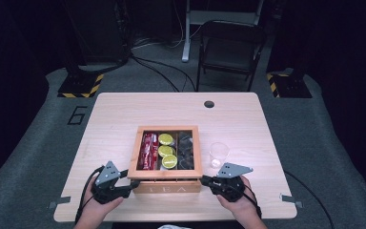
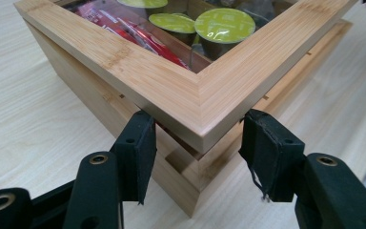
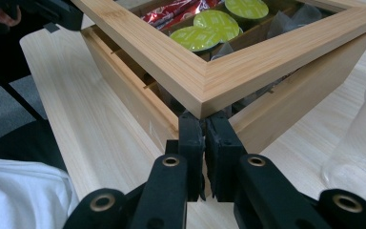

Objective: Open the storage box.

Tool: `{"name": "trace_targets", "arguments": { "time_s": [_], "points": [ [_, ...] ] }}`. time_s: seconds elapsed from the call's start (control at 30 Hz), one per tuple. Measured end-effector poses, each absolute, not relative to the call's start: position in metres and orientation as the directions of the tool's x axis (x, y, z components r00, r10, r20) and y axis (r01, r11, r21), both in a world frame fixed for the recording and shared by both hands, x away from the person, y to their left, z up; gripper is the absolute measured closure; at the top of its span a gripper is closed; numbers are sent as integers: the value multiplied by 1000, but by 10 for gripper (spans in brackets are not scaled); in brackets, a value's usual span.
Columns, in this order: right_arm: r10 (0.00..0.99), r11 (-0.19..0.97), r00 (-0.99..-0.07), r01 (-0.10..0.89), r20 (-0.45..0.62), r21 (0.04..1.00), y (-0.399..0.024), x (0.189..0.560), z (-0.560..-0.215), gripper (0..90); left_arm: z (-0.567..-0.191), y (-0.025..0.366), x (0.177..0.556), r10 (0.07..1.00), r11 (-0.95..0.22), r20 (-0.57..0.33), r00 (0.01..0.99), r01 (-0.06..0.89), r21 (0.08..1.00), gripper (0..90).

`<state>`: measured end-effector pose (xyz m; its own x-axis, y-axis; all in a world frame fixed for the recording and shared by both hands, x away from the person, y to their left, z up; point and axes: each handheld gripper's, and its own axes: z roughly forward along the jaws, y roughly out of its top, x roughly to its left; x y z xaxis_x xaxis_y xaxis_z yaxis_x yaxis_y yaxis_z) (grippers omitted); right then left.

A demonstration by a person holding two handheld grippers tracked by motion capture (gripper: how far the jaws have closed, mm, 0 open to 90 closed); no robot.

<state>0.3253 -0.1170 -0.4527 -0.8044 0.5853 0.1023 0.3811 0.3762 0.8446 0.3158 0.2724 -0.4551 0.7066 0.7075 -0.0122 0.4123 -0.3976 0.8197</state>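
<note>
Here, nearest the person, two hand-held grippers work at the front corners of a wooden tea box (image 1: 166, 186) that sits near the front edge of a pale wooden table (image 1: 114, 114). The right gripper (image 3: 204, 138) has its jaws pressed together, empty, with the tips tucked under the right front corner of the box's lid (image 3: 209, 81), which sits raised off the box body. The left gripper (image 2: 195, 143) has its jaws apart, astride the lid's left front corner, and whether the pads touch the wood cannot be told. Inside the box, behind the glazed lid frame, lie red packets (image 1: 148, 150) to the left, three green-topped capsules (image 1: 167, 151) in the middle and dark sachets (image 1: 186, 149) to the right. Just right of the box stands a clear plastic cup (image 1: 218, 154). Beyond the table's far edge a folding chair (image 1: 229, 47) stands on the grey floor. The step in hand looks like lifting the lid; it would go best with both corners raised evenly so the frame does not twist, and with the right gripper kept clear of the cup.
</note>
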Motion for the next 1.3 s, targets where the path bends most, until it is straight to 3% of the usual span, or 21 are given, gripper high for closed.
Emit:
{"name": "trace_targets", "arguments": {
  "time_s": [0.13,0.53,0.9,1.3],
  "points": [
    [581,375,-808,378,103,846,-117,326,-453,843,-456,271,317,739,-360,-33,673,436,825,463],
    [621,397,-783,346,29,850,-111,323,-456,530,-455,269,318,737,-395,8,676,422,816,432],
    [643,397,-766,345,10,851,-109,336,-426,480,-428,272,330,747,-358,-37,664,448,819,419],
    [642,371,-765,253,-50,894,-99,354,-398,449,-394,269,345,768,-357,40,639,376,855,400]
  ]
}}
